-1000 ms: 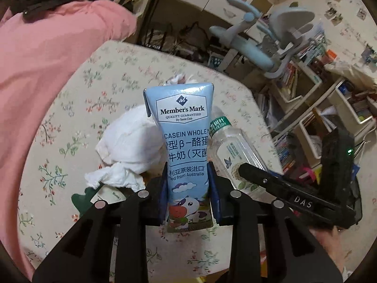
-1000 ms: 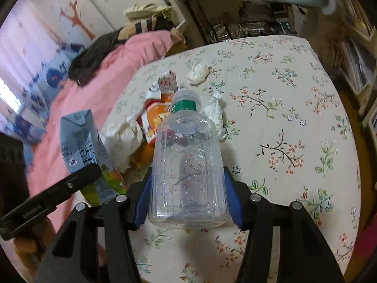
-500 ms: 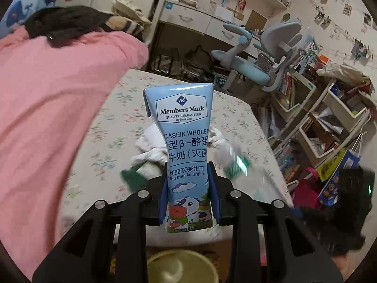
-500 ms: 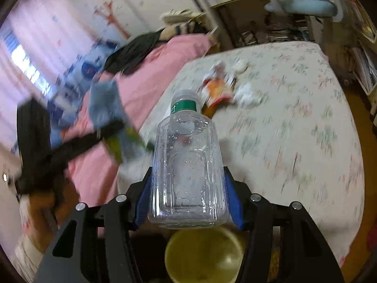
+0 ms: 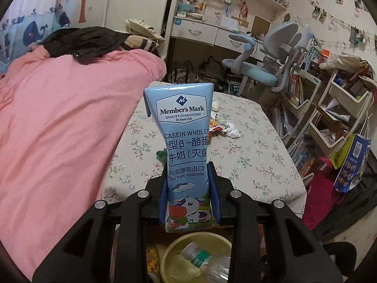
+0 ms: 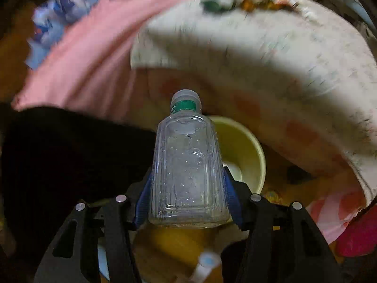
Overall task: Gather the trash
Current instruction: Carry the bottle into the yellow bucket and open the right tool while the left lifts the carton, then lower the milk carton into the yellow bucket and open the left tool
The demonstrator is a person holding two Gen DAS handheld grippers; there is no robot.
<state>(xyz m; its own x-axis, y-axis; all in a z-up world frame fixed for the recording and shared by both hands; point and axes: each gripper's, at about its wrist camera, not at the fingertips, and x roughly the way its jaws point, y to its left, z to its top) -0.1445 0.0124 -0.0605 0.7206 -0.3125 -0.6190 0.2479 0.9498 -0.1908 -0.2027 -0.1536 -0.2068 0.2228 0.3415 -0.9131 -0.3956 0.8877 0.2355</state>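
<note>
A: Left gripper?

B: Clamped on the carton, low down by the cow print. Carton stands upright between the blue pads, top well clear of the jaws. Gripping near the base leaves most of it free to drop out.

A: Right gripper?

B: Clamped on the bottle, an empty clear plastic one with a green band at the neck. Held by the wide bottom, cap pointing away and down toward the bin.

A: Where's the bin?

B: On the floor at the near edge of the table. Yellow-green and round. The left view shows it right under the carton, with the bottle already over its mouth. In the right view it sits just behind the bottle. White paper seems to lie inside, but blur makes that hard to confirm.

A: Why both there?

B: My read: two pieces carried at once, both lined up over the bin for dropping. Bottle looks closer to letting go, since it's tipped neck-first at the opening.

A: Anything left?

B: Yes. A tissue and an orange wrapper lie mid-table, close together, with a green scrap nearer the edge. So the job is partway along.

A: Risk?

B: Carton could miss; it isn't tilted yet.
</note>
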